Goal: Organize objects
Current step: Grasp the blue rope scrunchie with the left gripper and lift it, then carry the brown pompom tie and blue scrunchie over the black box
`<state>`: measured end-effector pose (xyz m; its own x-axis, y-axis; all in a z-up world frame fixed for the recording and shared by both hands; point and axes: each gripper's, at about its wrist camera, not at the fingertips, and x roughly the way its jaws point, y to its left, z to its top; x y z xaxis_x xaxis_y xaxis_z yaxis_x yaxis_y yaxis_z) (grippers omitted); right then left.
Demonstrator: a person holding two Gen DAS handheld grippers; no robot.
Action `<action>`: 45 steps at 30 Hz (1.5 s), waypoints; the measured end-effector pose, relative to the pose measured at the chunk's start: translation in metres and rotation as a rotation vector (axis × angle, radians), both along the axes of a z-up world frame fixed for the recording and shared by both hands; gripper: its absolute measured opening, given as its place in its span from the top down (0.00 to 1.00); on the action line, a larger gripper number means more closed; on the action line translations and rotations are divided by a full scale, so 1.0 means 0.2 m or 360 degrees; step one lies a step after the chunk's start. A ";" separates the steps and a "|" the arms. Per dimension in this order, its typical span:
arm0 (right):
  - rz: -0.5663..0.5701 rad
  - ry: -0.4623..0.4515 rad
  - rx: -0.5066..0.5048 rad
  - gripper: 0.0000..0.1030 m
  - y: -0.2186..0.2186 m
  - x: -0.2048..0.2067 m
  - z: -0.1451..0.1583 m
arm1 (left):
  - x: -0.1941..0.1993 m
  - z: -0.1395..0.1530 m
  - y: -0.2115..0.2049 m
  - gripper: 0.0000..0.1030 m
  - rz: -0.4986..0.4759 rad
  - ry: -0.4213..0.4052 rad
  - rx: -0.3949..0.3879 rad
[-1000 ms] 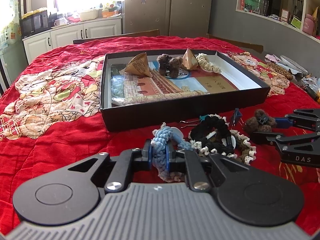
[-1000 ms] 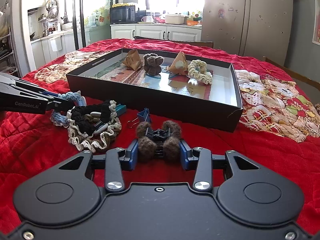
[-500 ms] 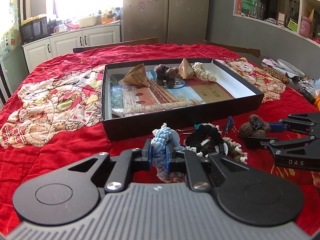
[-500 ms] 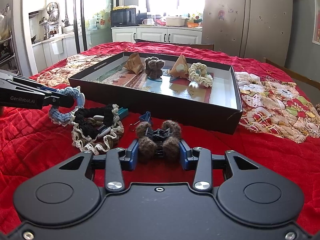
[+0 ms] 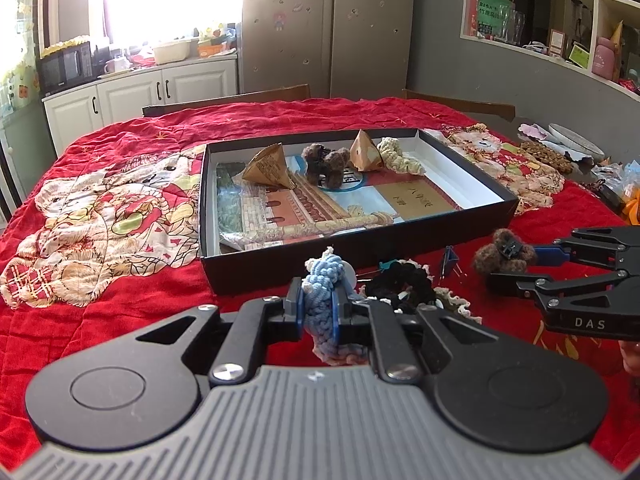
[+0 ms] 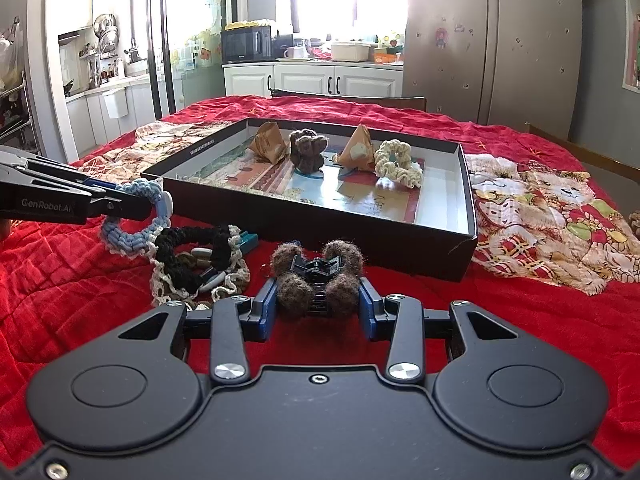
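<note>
My left gripper (image 5: 319,307) is shut on a blue braided scrunchie (image 5: 322,280) and holds it above the red cloth, in front of the black box (image 5: 352,246); the scrunchie also shows in the right wrist view (image 6: 138,216). My right gripper (image 6: 317,308) is shut on a brown fuzzy hair clip (image 6: 316,276), also seen in the left wrist view (image 5: 502,256), lifted in front of the box (image 6: 320,220). The box holds two paper cones, a brown fuzzy clip (image 6: 307,150) and a cream scrunchie (image 6: 398,164).
A pile of black and cream scrunchies (image 6: 200,268) with small clips lies on the red cloth between the grippers. A blue binder clip (image 5: 450,258) stands beside it. Clutter and a plate (image 5: 576,148) sit at the table's far right.
Both grippers have risen with their objects: the blue scrunchie and the brown clip have come up off the cloth and away from the pile. The box looks farther below.
</note>
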<state>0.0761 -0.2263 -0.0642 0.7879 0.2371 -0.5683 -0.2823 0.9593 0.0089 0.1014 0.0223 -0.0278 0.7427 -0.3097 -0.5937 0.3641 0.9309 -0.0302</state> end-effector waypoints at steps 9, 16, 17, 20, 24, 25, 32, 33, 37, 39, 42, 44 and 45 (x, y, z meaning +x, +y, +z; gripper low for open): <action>0.0003 -0.0017 0.0017 0.63 -0.01 -0.01 0.03 | -0.01 0.02 0.00 0.85 -0.0006 -0.0017 -0.0008; 0.0001 -0.0047 0.0033 0.63 -0.01 -0.02 0.07 | 0.00 0.05 -0.01 0.85 -0.0012 -0.0031 -0.0017; 0.0000 -0.0052 0.0035 0.63 -0.02 -0.02 0.08 | 0.00 0.05 -0.01 0.85 -0.0012 -0.0032 -0.0020; 0.0001 -0.0069 0.0041 0.63 -0.02 -0.02 0.10 | 0.00 0.06 -0.01 0.85 -0.0011 -0.0038 -0.0027; 0.0008 -0.0090 0.0036 0.63 -0.01 -0.01 0.13 | 0.00 0.07 -0.01 0.85 -0.0013 -0.0050 -0.0033; 0.0010 -0.0097 0.0033 0.63 -0.01 -0.01 0.14 | 0.00 0.08 -0.01 0.85 -0.0013 -0.0053 -0.0035; 0.0017 -0.0139 0.0029 0.63 -0.01 0.01 0.20 | 0.03 0.10 -0.01 0.85 -0.0001 -0.0065 -0.0056; 0.0017 -0.0147 0.0028 0.63 -0.01 0.01 0.20 | 0.04 0.11 -0.01 0.85 0.0002 -0.0068 -0.0062; 0.0014 -0.0171 0.0029 0.63 0.01 0.04 0.23 | 0.06 0.13 -0.01 0.85 0.0020 -0.0085 -0.0080; 0.0011 -0.0175 0.0032 0.63 0.01 0.06 0.24 | 0.08 0.15 -0.02 0.85 0.0024 -0.0098 -0.0086; 0.0015 -0.0174 0.0052 0.63 0.01 0.09 0.27 | 0.10 0.16 -0.02 0.85 0.0038 -0.0120 -0.0082; 0.0015 -0.0176 0.0062 0.63 0.01 0.12 0.28 | 0.13 0.17 -0.02 0.85 0.0052 -0.0127 -0.0083; 0.0013 -0.0181 0.0062 0.63 0.01 0.14 0.29 | 0.14 0.17 -0.02 0.85 0.0061 -0.0129 -0.0086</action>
